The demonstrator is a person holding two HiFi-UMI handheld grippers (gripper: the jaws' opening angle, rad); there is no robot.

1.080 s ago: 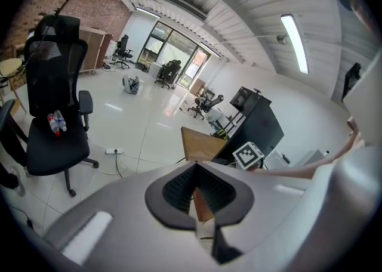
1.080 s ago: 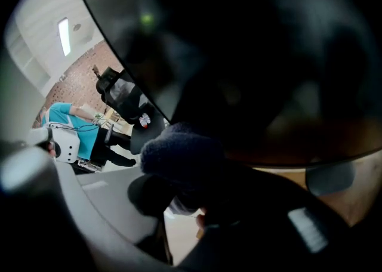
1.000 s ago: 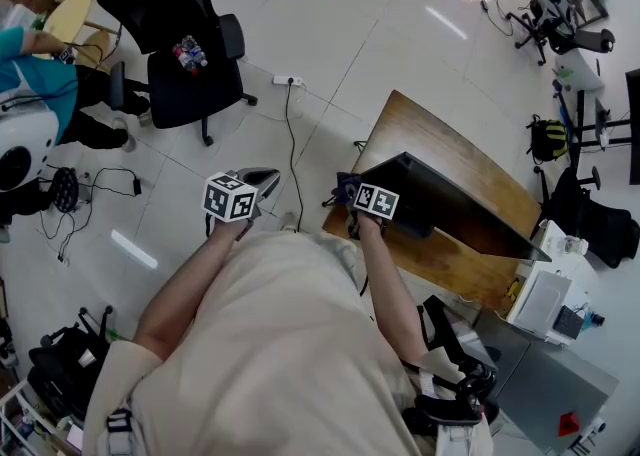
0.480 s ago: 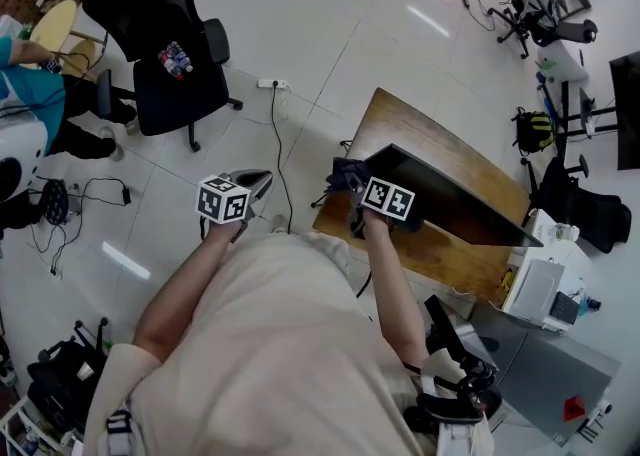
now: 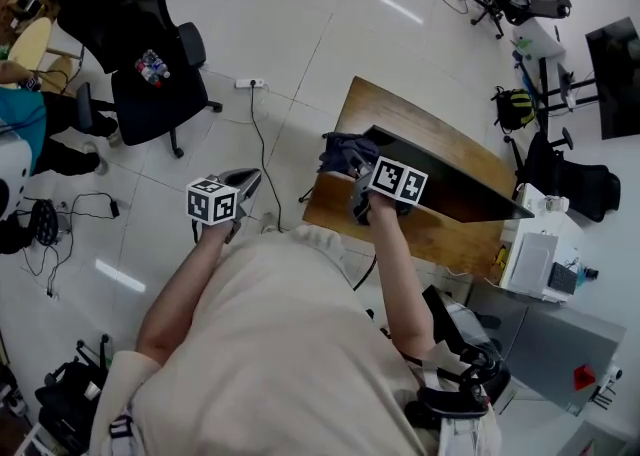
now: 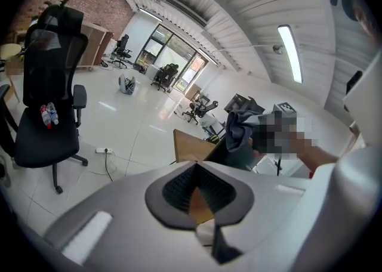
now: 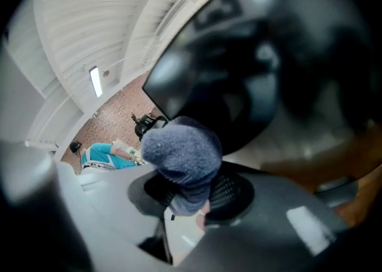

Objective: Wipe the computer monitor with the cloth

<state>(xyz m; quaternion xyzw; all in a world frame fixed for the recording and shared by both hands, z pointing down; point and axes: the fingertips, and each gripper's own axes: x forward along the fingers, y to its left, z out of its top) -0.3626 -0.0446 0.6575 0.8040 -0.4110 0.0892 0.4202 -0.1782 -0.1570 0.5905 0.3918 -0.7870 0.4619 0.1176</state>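
The dark monitor [image 5: 455, 192] stands on a wooden desk [image 5: 400, 116]. My right gripper [image 5: 358, 178] is shut on a bunched blue-grey cloth [image 5: 343, 153], which sits at the monitor's left end. In the right gripper view the cloth [image 7: 182, 151] bulges out from between the jaws of that gripper [image 7: 191, 205], right in front of the black screen [image 7: 268, 56]. My left gripper [image 5: 243, 187] hangs over the floor left of the desk, shut with nothing in it. From the left gripper [image 6: 200, 205] view, the cloth [image 6: 236, 124] and the desk [image 6: 186, 145] lie ahead to the right.
A black office chair [image 5: 150, 69] stands to the left, with a power strip [image 5: 250, 84] and cable on the floor between it and the desk. A white box [image 5: 535, 264] and a grey cabinet [image 5: 545, 349] lie to the desk's right. A person in teal [image 5: 20, 109] sits far left.
My right gripper has carried the cloth up to the monitor's left end and over the screen's face. The left gripper has stayed about where it was.
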